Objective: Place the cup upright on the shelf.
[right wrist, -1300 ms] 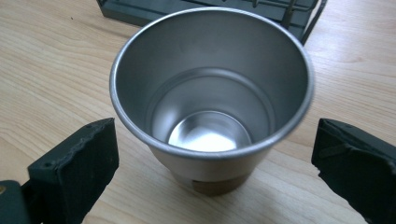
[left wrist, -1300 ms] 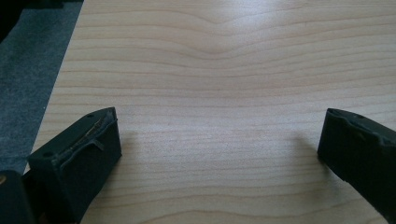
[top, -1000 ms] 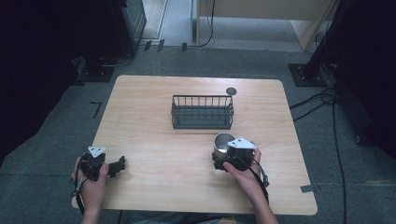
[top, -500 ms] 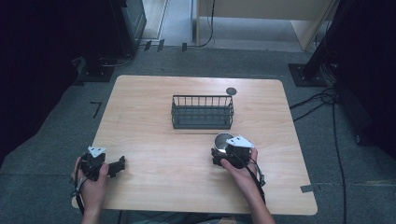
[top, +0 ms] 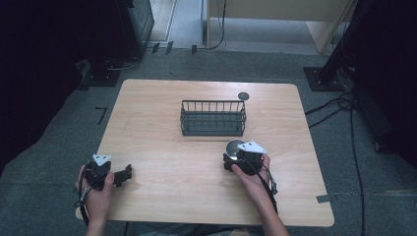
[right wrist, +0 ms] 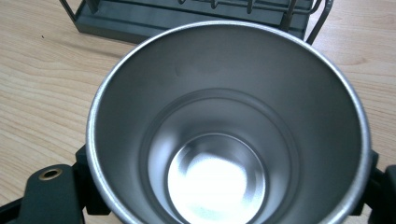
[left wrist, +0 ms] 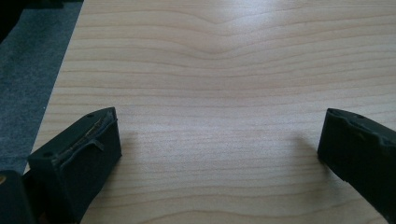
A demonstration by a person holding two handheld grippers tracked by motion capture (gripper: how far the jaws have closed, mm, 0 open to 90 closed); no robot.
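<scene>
Steel cup (right wrist: 224,135) is clamped upright, mouth up, in the right claw (top: 244,158), on the near right of the tabletop (top: 162,123), just in front of the wire basket (top: 213,118). Jaws have just been closing onto the cup's sides, likely for a lift into the basket. Left claw (top: 110,174) is parked near left, jaws wide apart, nothing between them, kept out of the way.

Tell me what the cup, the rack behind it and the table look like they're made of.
Cup: metal, likely stainless steel, brushed inside, with a bright glare on its bottom.
Rack: thin wire bars on a flat base, probably metal with a matte dark grey coating.
Table: light wood or wood-look laminate; wavy grain lines show, and which of the two is unclear.
</scene>
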